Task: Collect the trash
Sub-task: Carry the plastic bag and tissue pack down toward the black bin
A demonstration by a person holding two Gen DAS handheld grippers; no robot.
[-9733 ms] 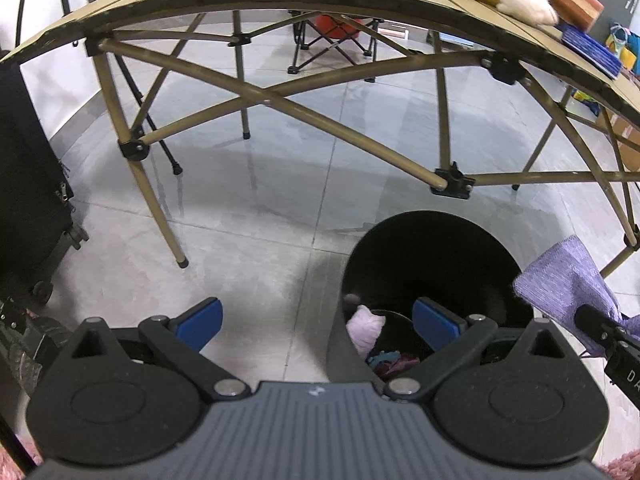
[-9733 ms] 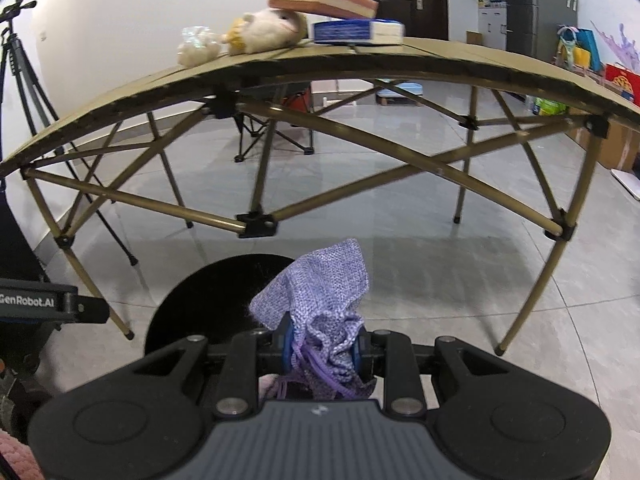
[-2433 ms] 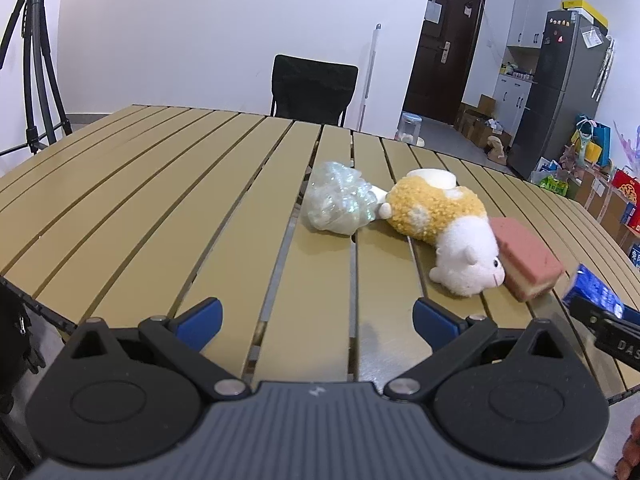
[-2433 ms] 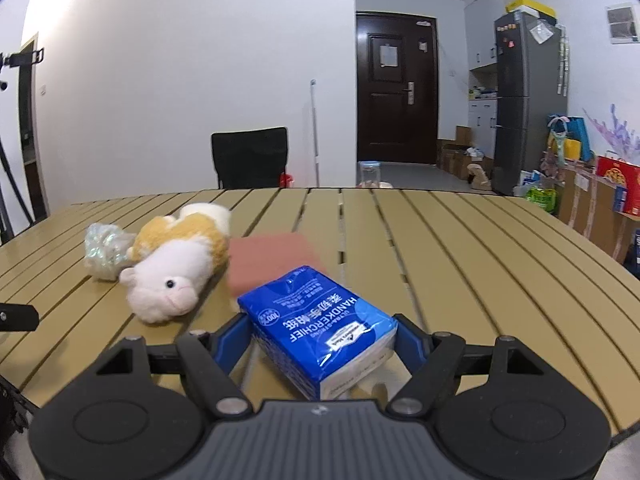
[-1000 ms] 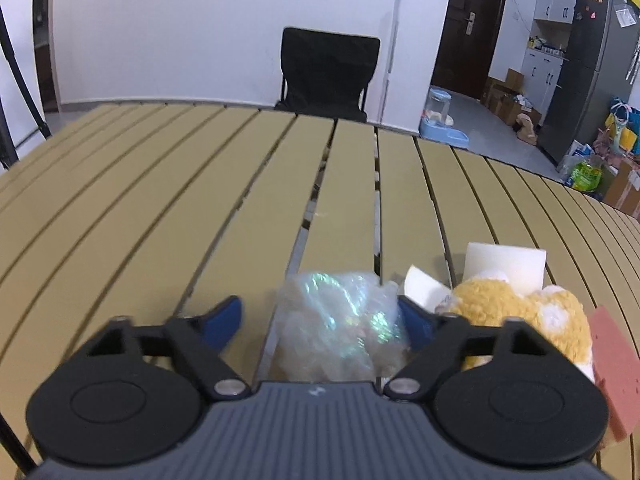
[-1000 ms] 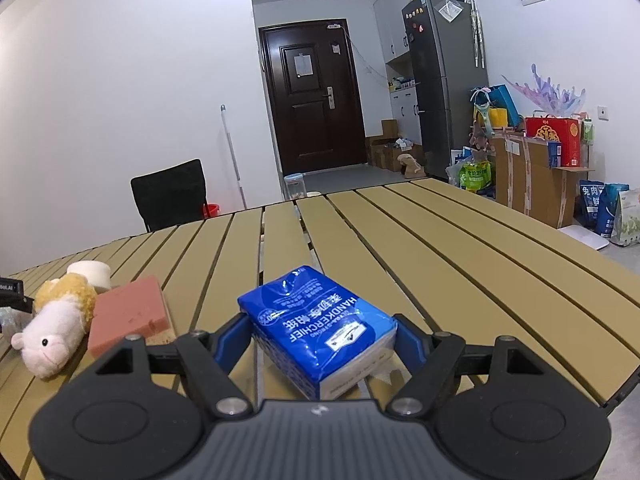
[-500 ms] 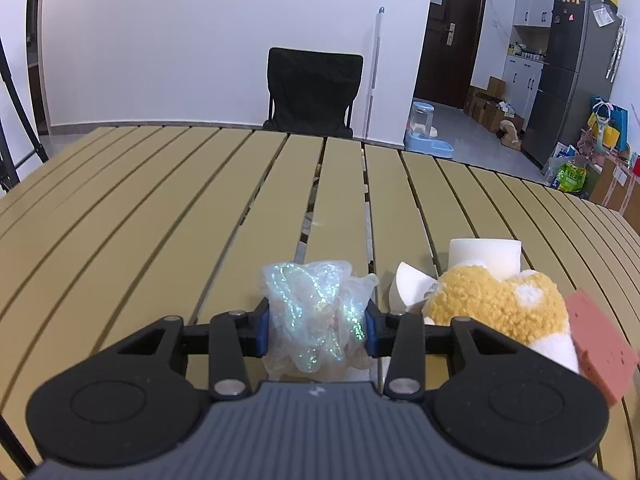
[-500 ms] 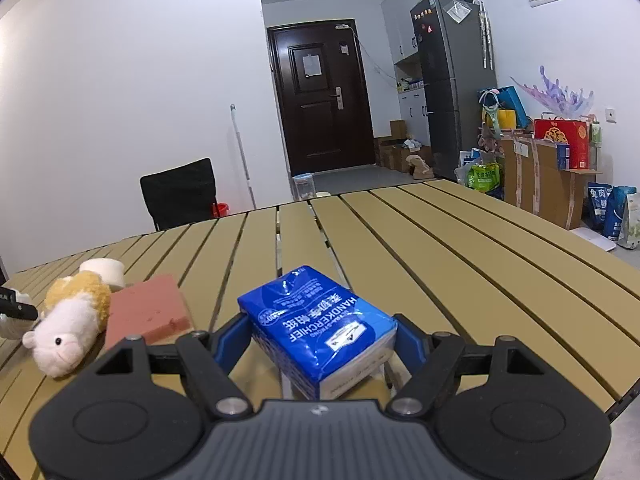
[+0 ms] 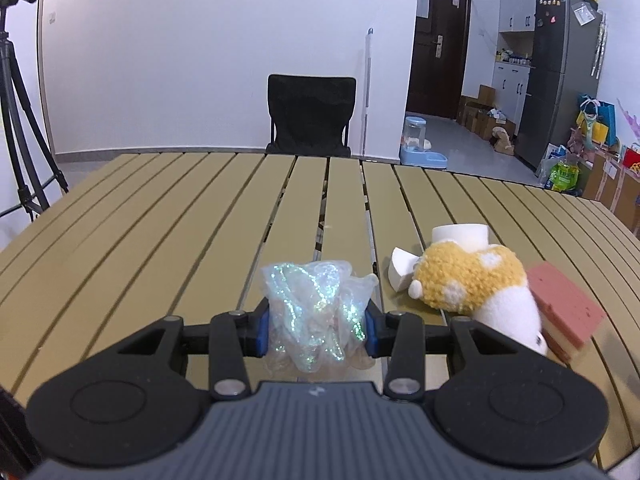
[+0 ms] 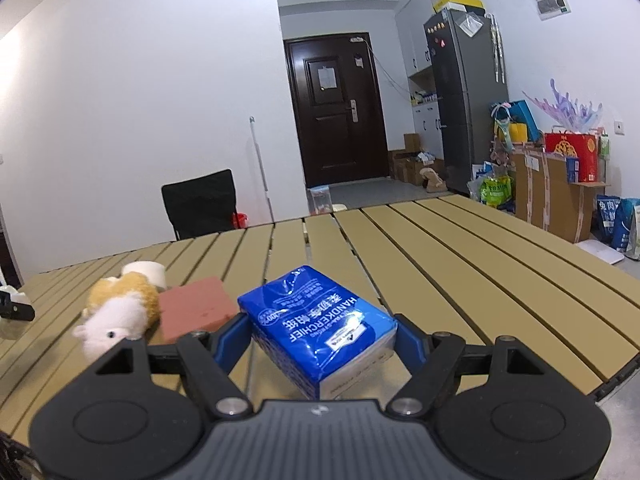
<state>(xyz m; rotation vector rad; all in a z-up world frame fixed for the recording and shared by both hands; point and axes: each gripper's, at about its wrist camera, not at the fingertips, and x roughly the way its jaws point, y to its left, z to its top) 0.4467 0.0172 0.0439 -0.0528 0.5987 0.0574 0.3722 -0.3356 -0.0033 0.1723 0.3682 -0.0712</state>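
Note:
My left gripper point(image 9: 315, 330) is shut on a crumpled clear iridescent plastic wrapper point(image 9: 316, 312), held just above the slatted tan table point(image 9: 180, 220). My right gripper point(image 10: 323, 340) is shut on a blue handkerchief tissue pack point(image 10: 320, 324), held over the table point(image 10: 460, 264). The trash bin is not in view.
A yellow and white plush toy point(image 9: 476, 288) lies right of the wrapper, with a pink sponge block point(image 9: 564, 312) beside it and a white tape roll point(image 9: 460, 234) behind. All three show in the right wrist view: toy point(image 10: 118, 308), block point(image 10: 196, 308), roll point(image 10: 144, 272). A black chair point(image 9: 310, 114) stands behind the table.
My left gripper closed on the plastic wrapper and lifted it slightly. My right gripper kept hold of the tissue pack and shifted a little.

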